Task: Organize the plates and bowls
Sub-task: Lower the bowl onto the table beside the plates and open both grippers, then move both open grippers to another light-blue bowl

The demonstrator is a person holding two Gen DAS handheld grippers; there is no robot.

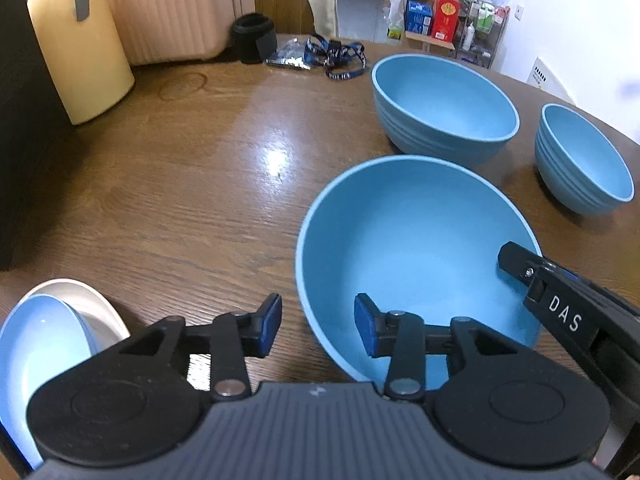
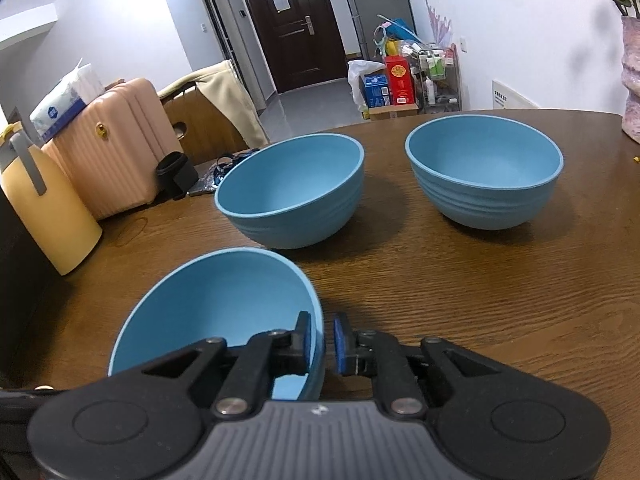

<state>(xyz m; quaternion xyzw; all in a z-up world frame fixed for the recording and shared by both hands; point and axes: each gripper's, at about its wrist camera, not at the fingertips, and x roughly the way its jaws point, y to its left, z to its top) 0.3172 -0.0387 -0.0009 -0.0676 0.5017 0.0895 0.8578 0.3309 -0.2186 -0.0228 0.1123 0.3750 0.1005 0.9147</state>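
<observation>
Near bowl (image 1: 416, 248) on table (image 1: 200, 184), left gripper (image 1: 318, 326) open astride rim, right gripper (image 2: 321, 344) likewise (pads clear).

White letters "DAS" stand on the black arm of the right tongs (image 1: 520, 266), which reach in from the right of the left tongs (image 1: 318, 326). Far beyond both tongs, the red box (image 2: 400, 80), the blue box (image 2: 377, 90) and the lanyard (image 1: 336, 56) carry print too small to read.
</observation>
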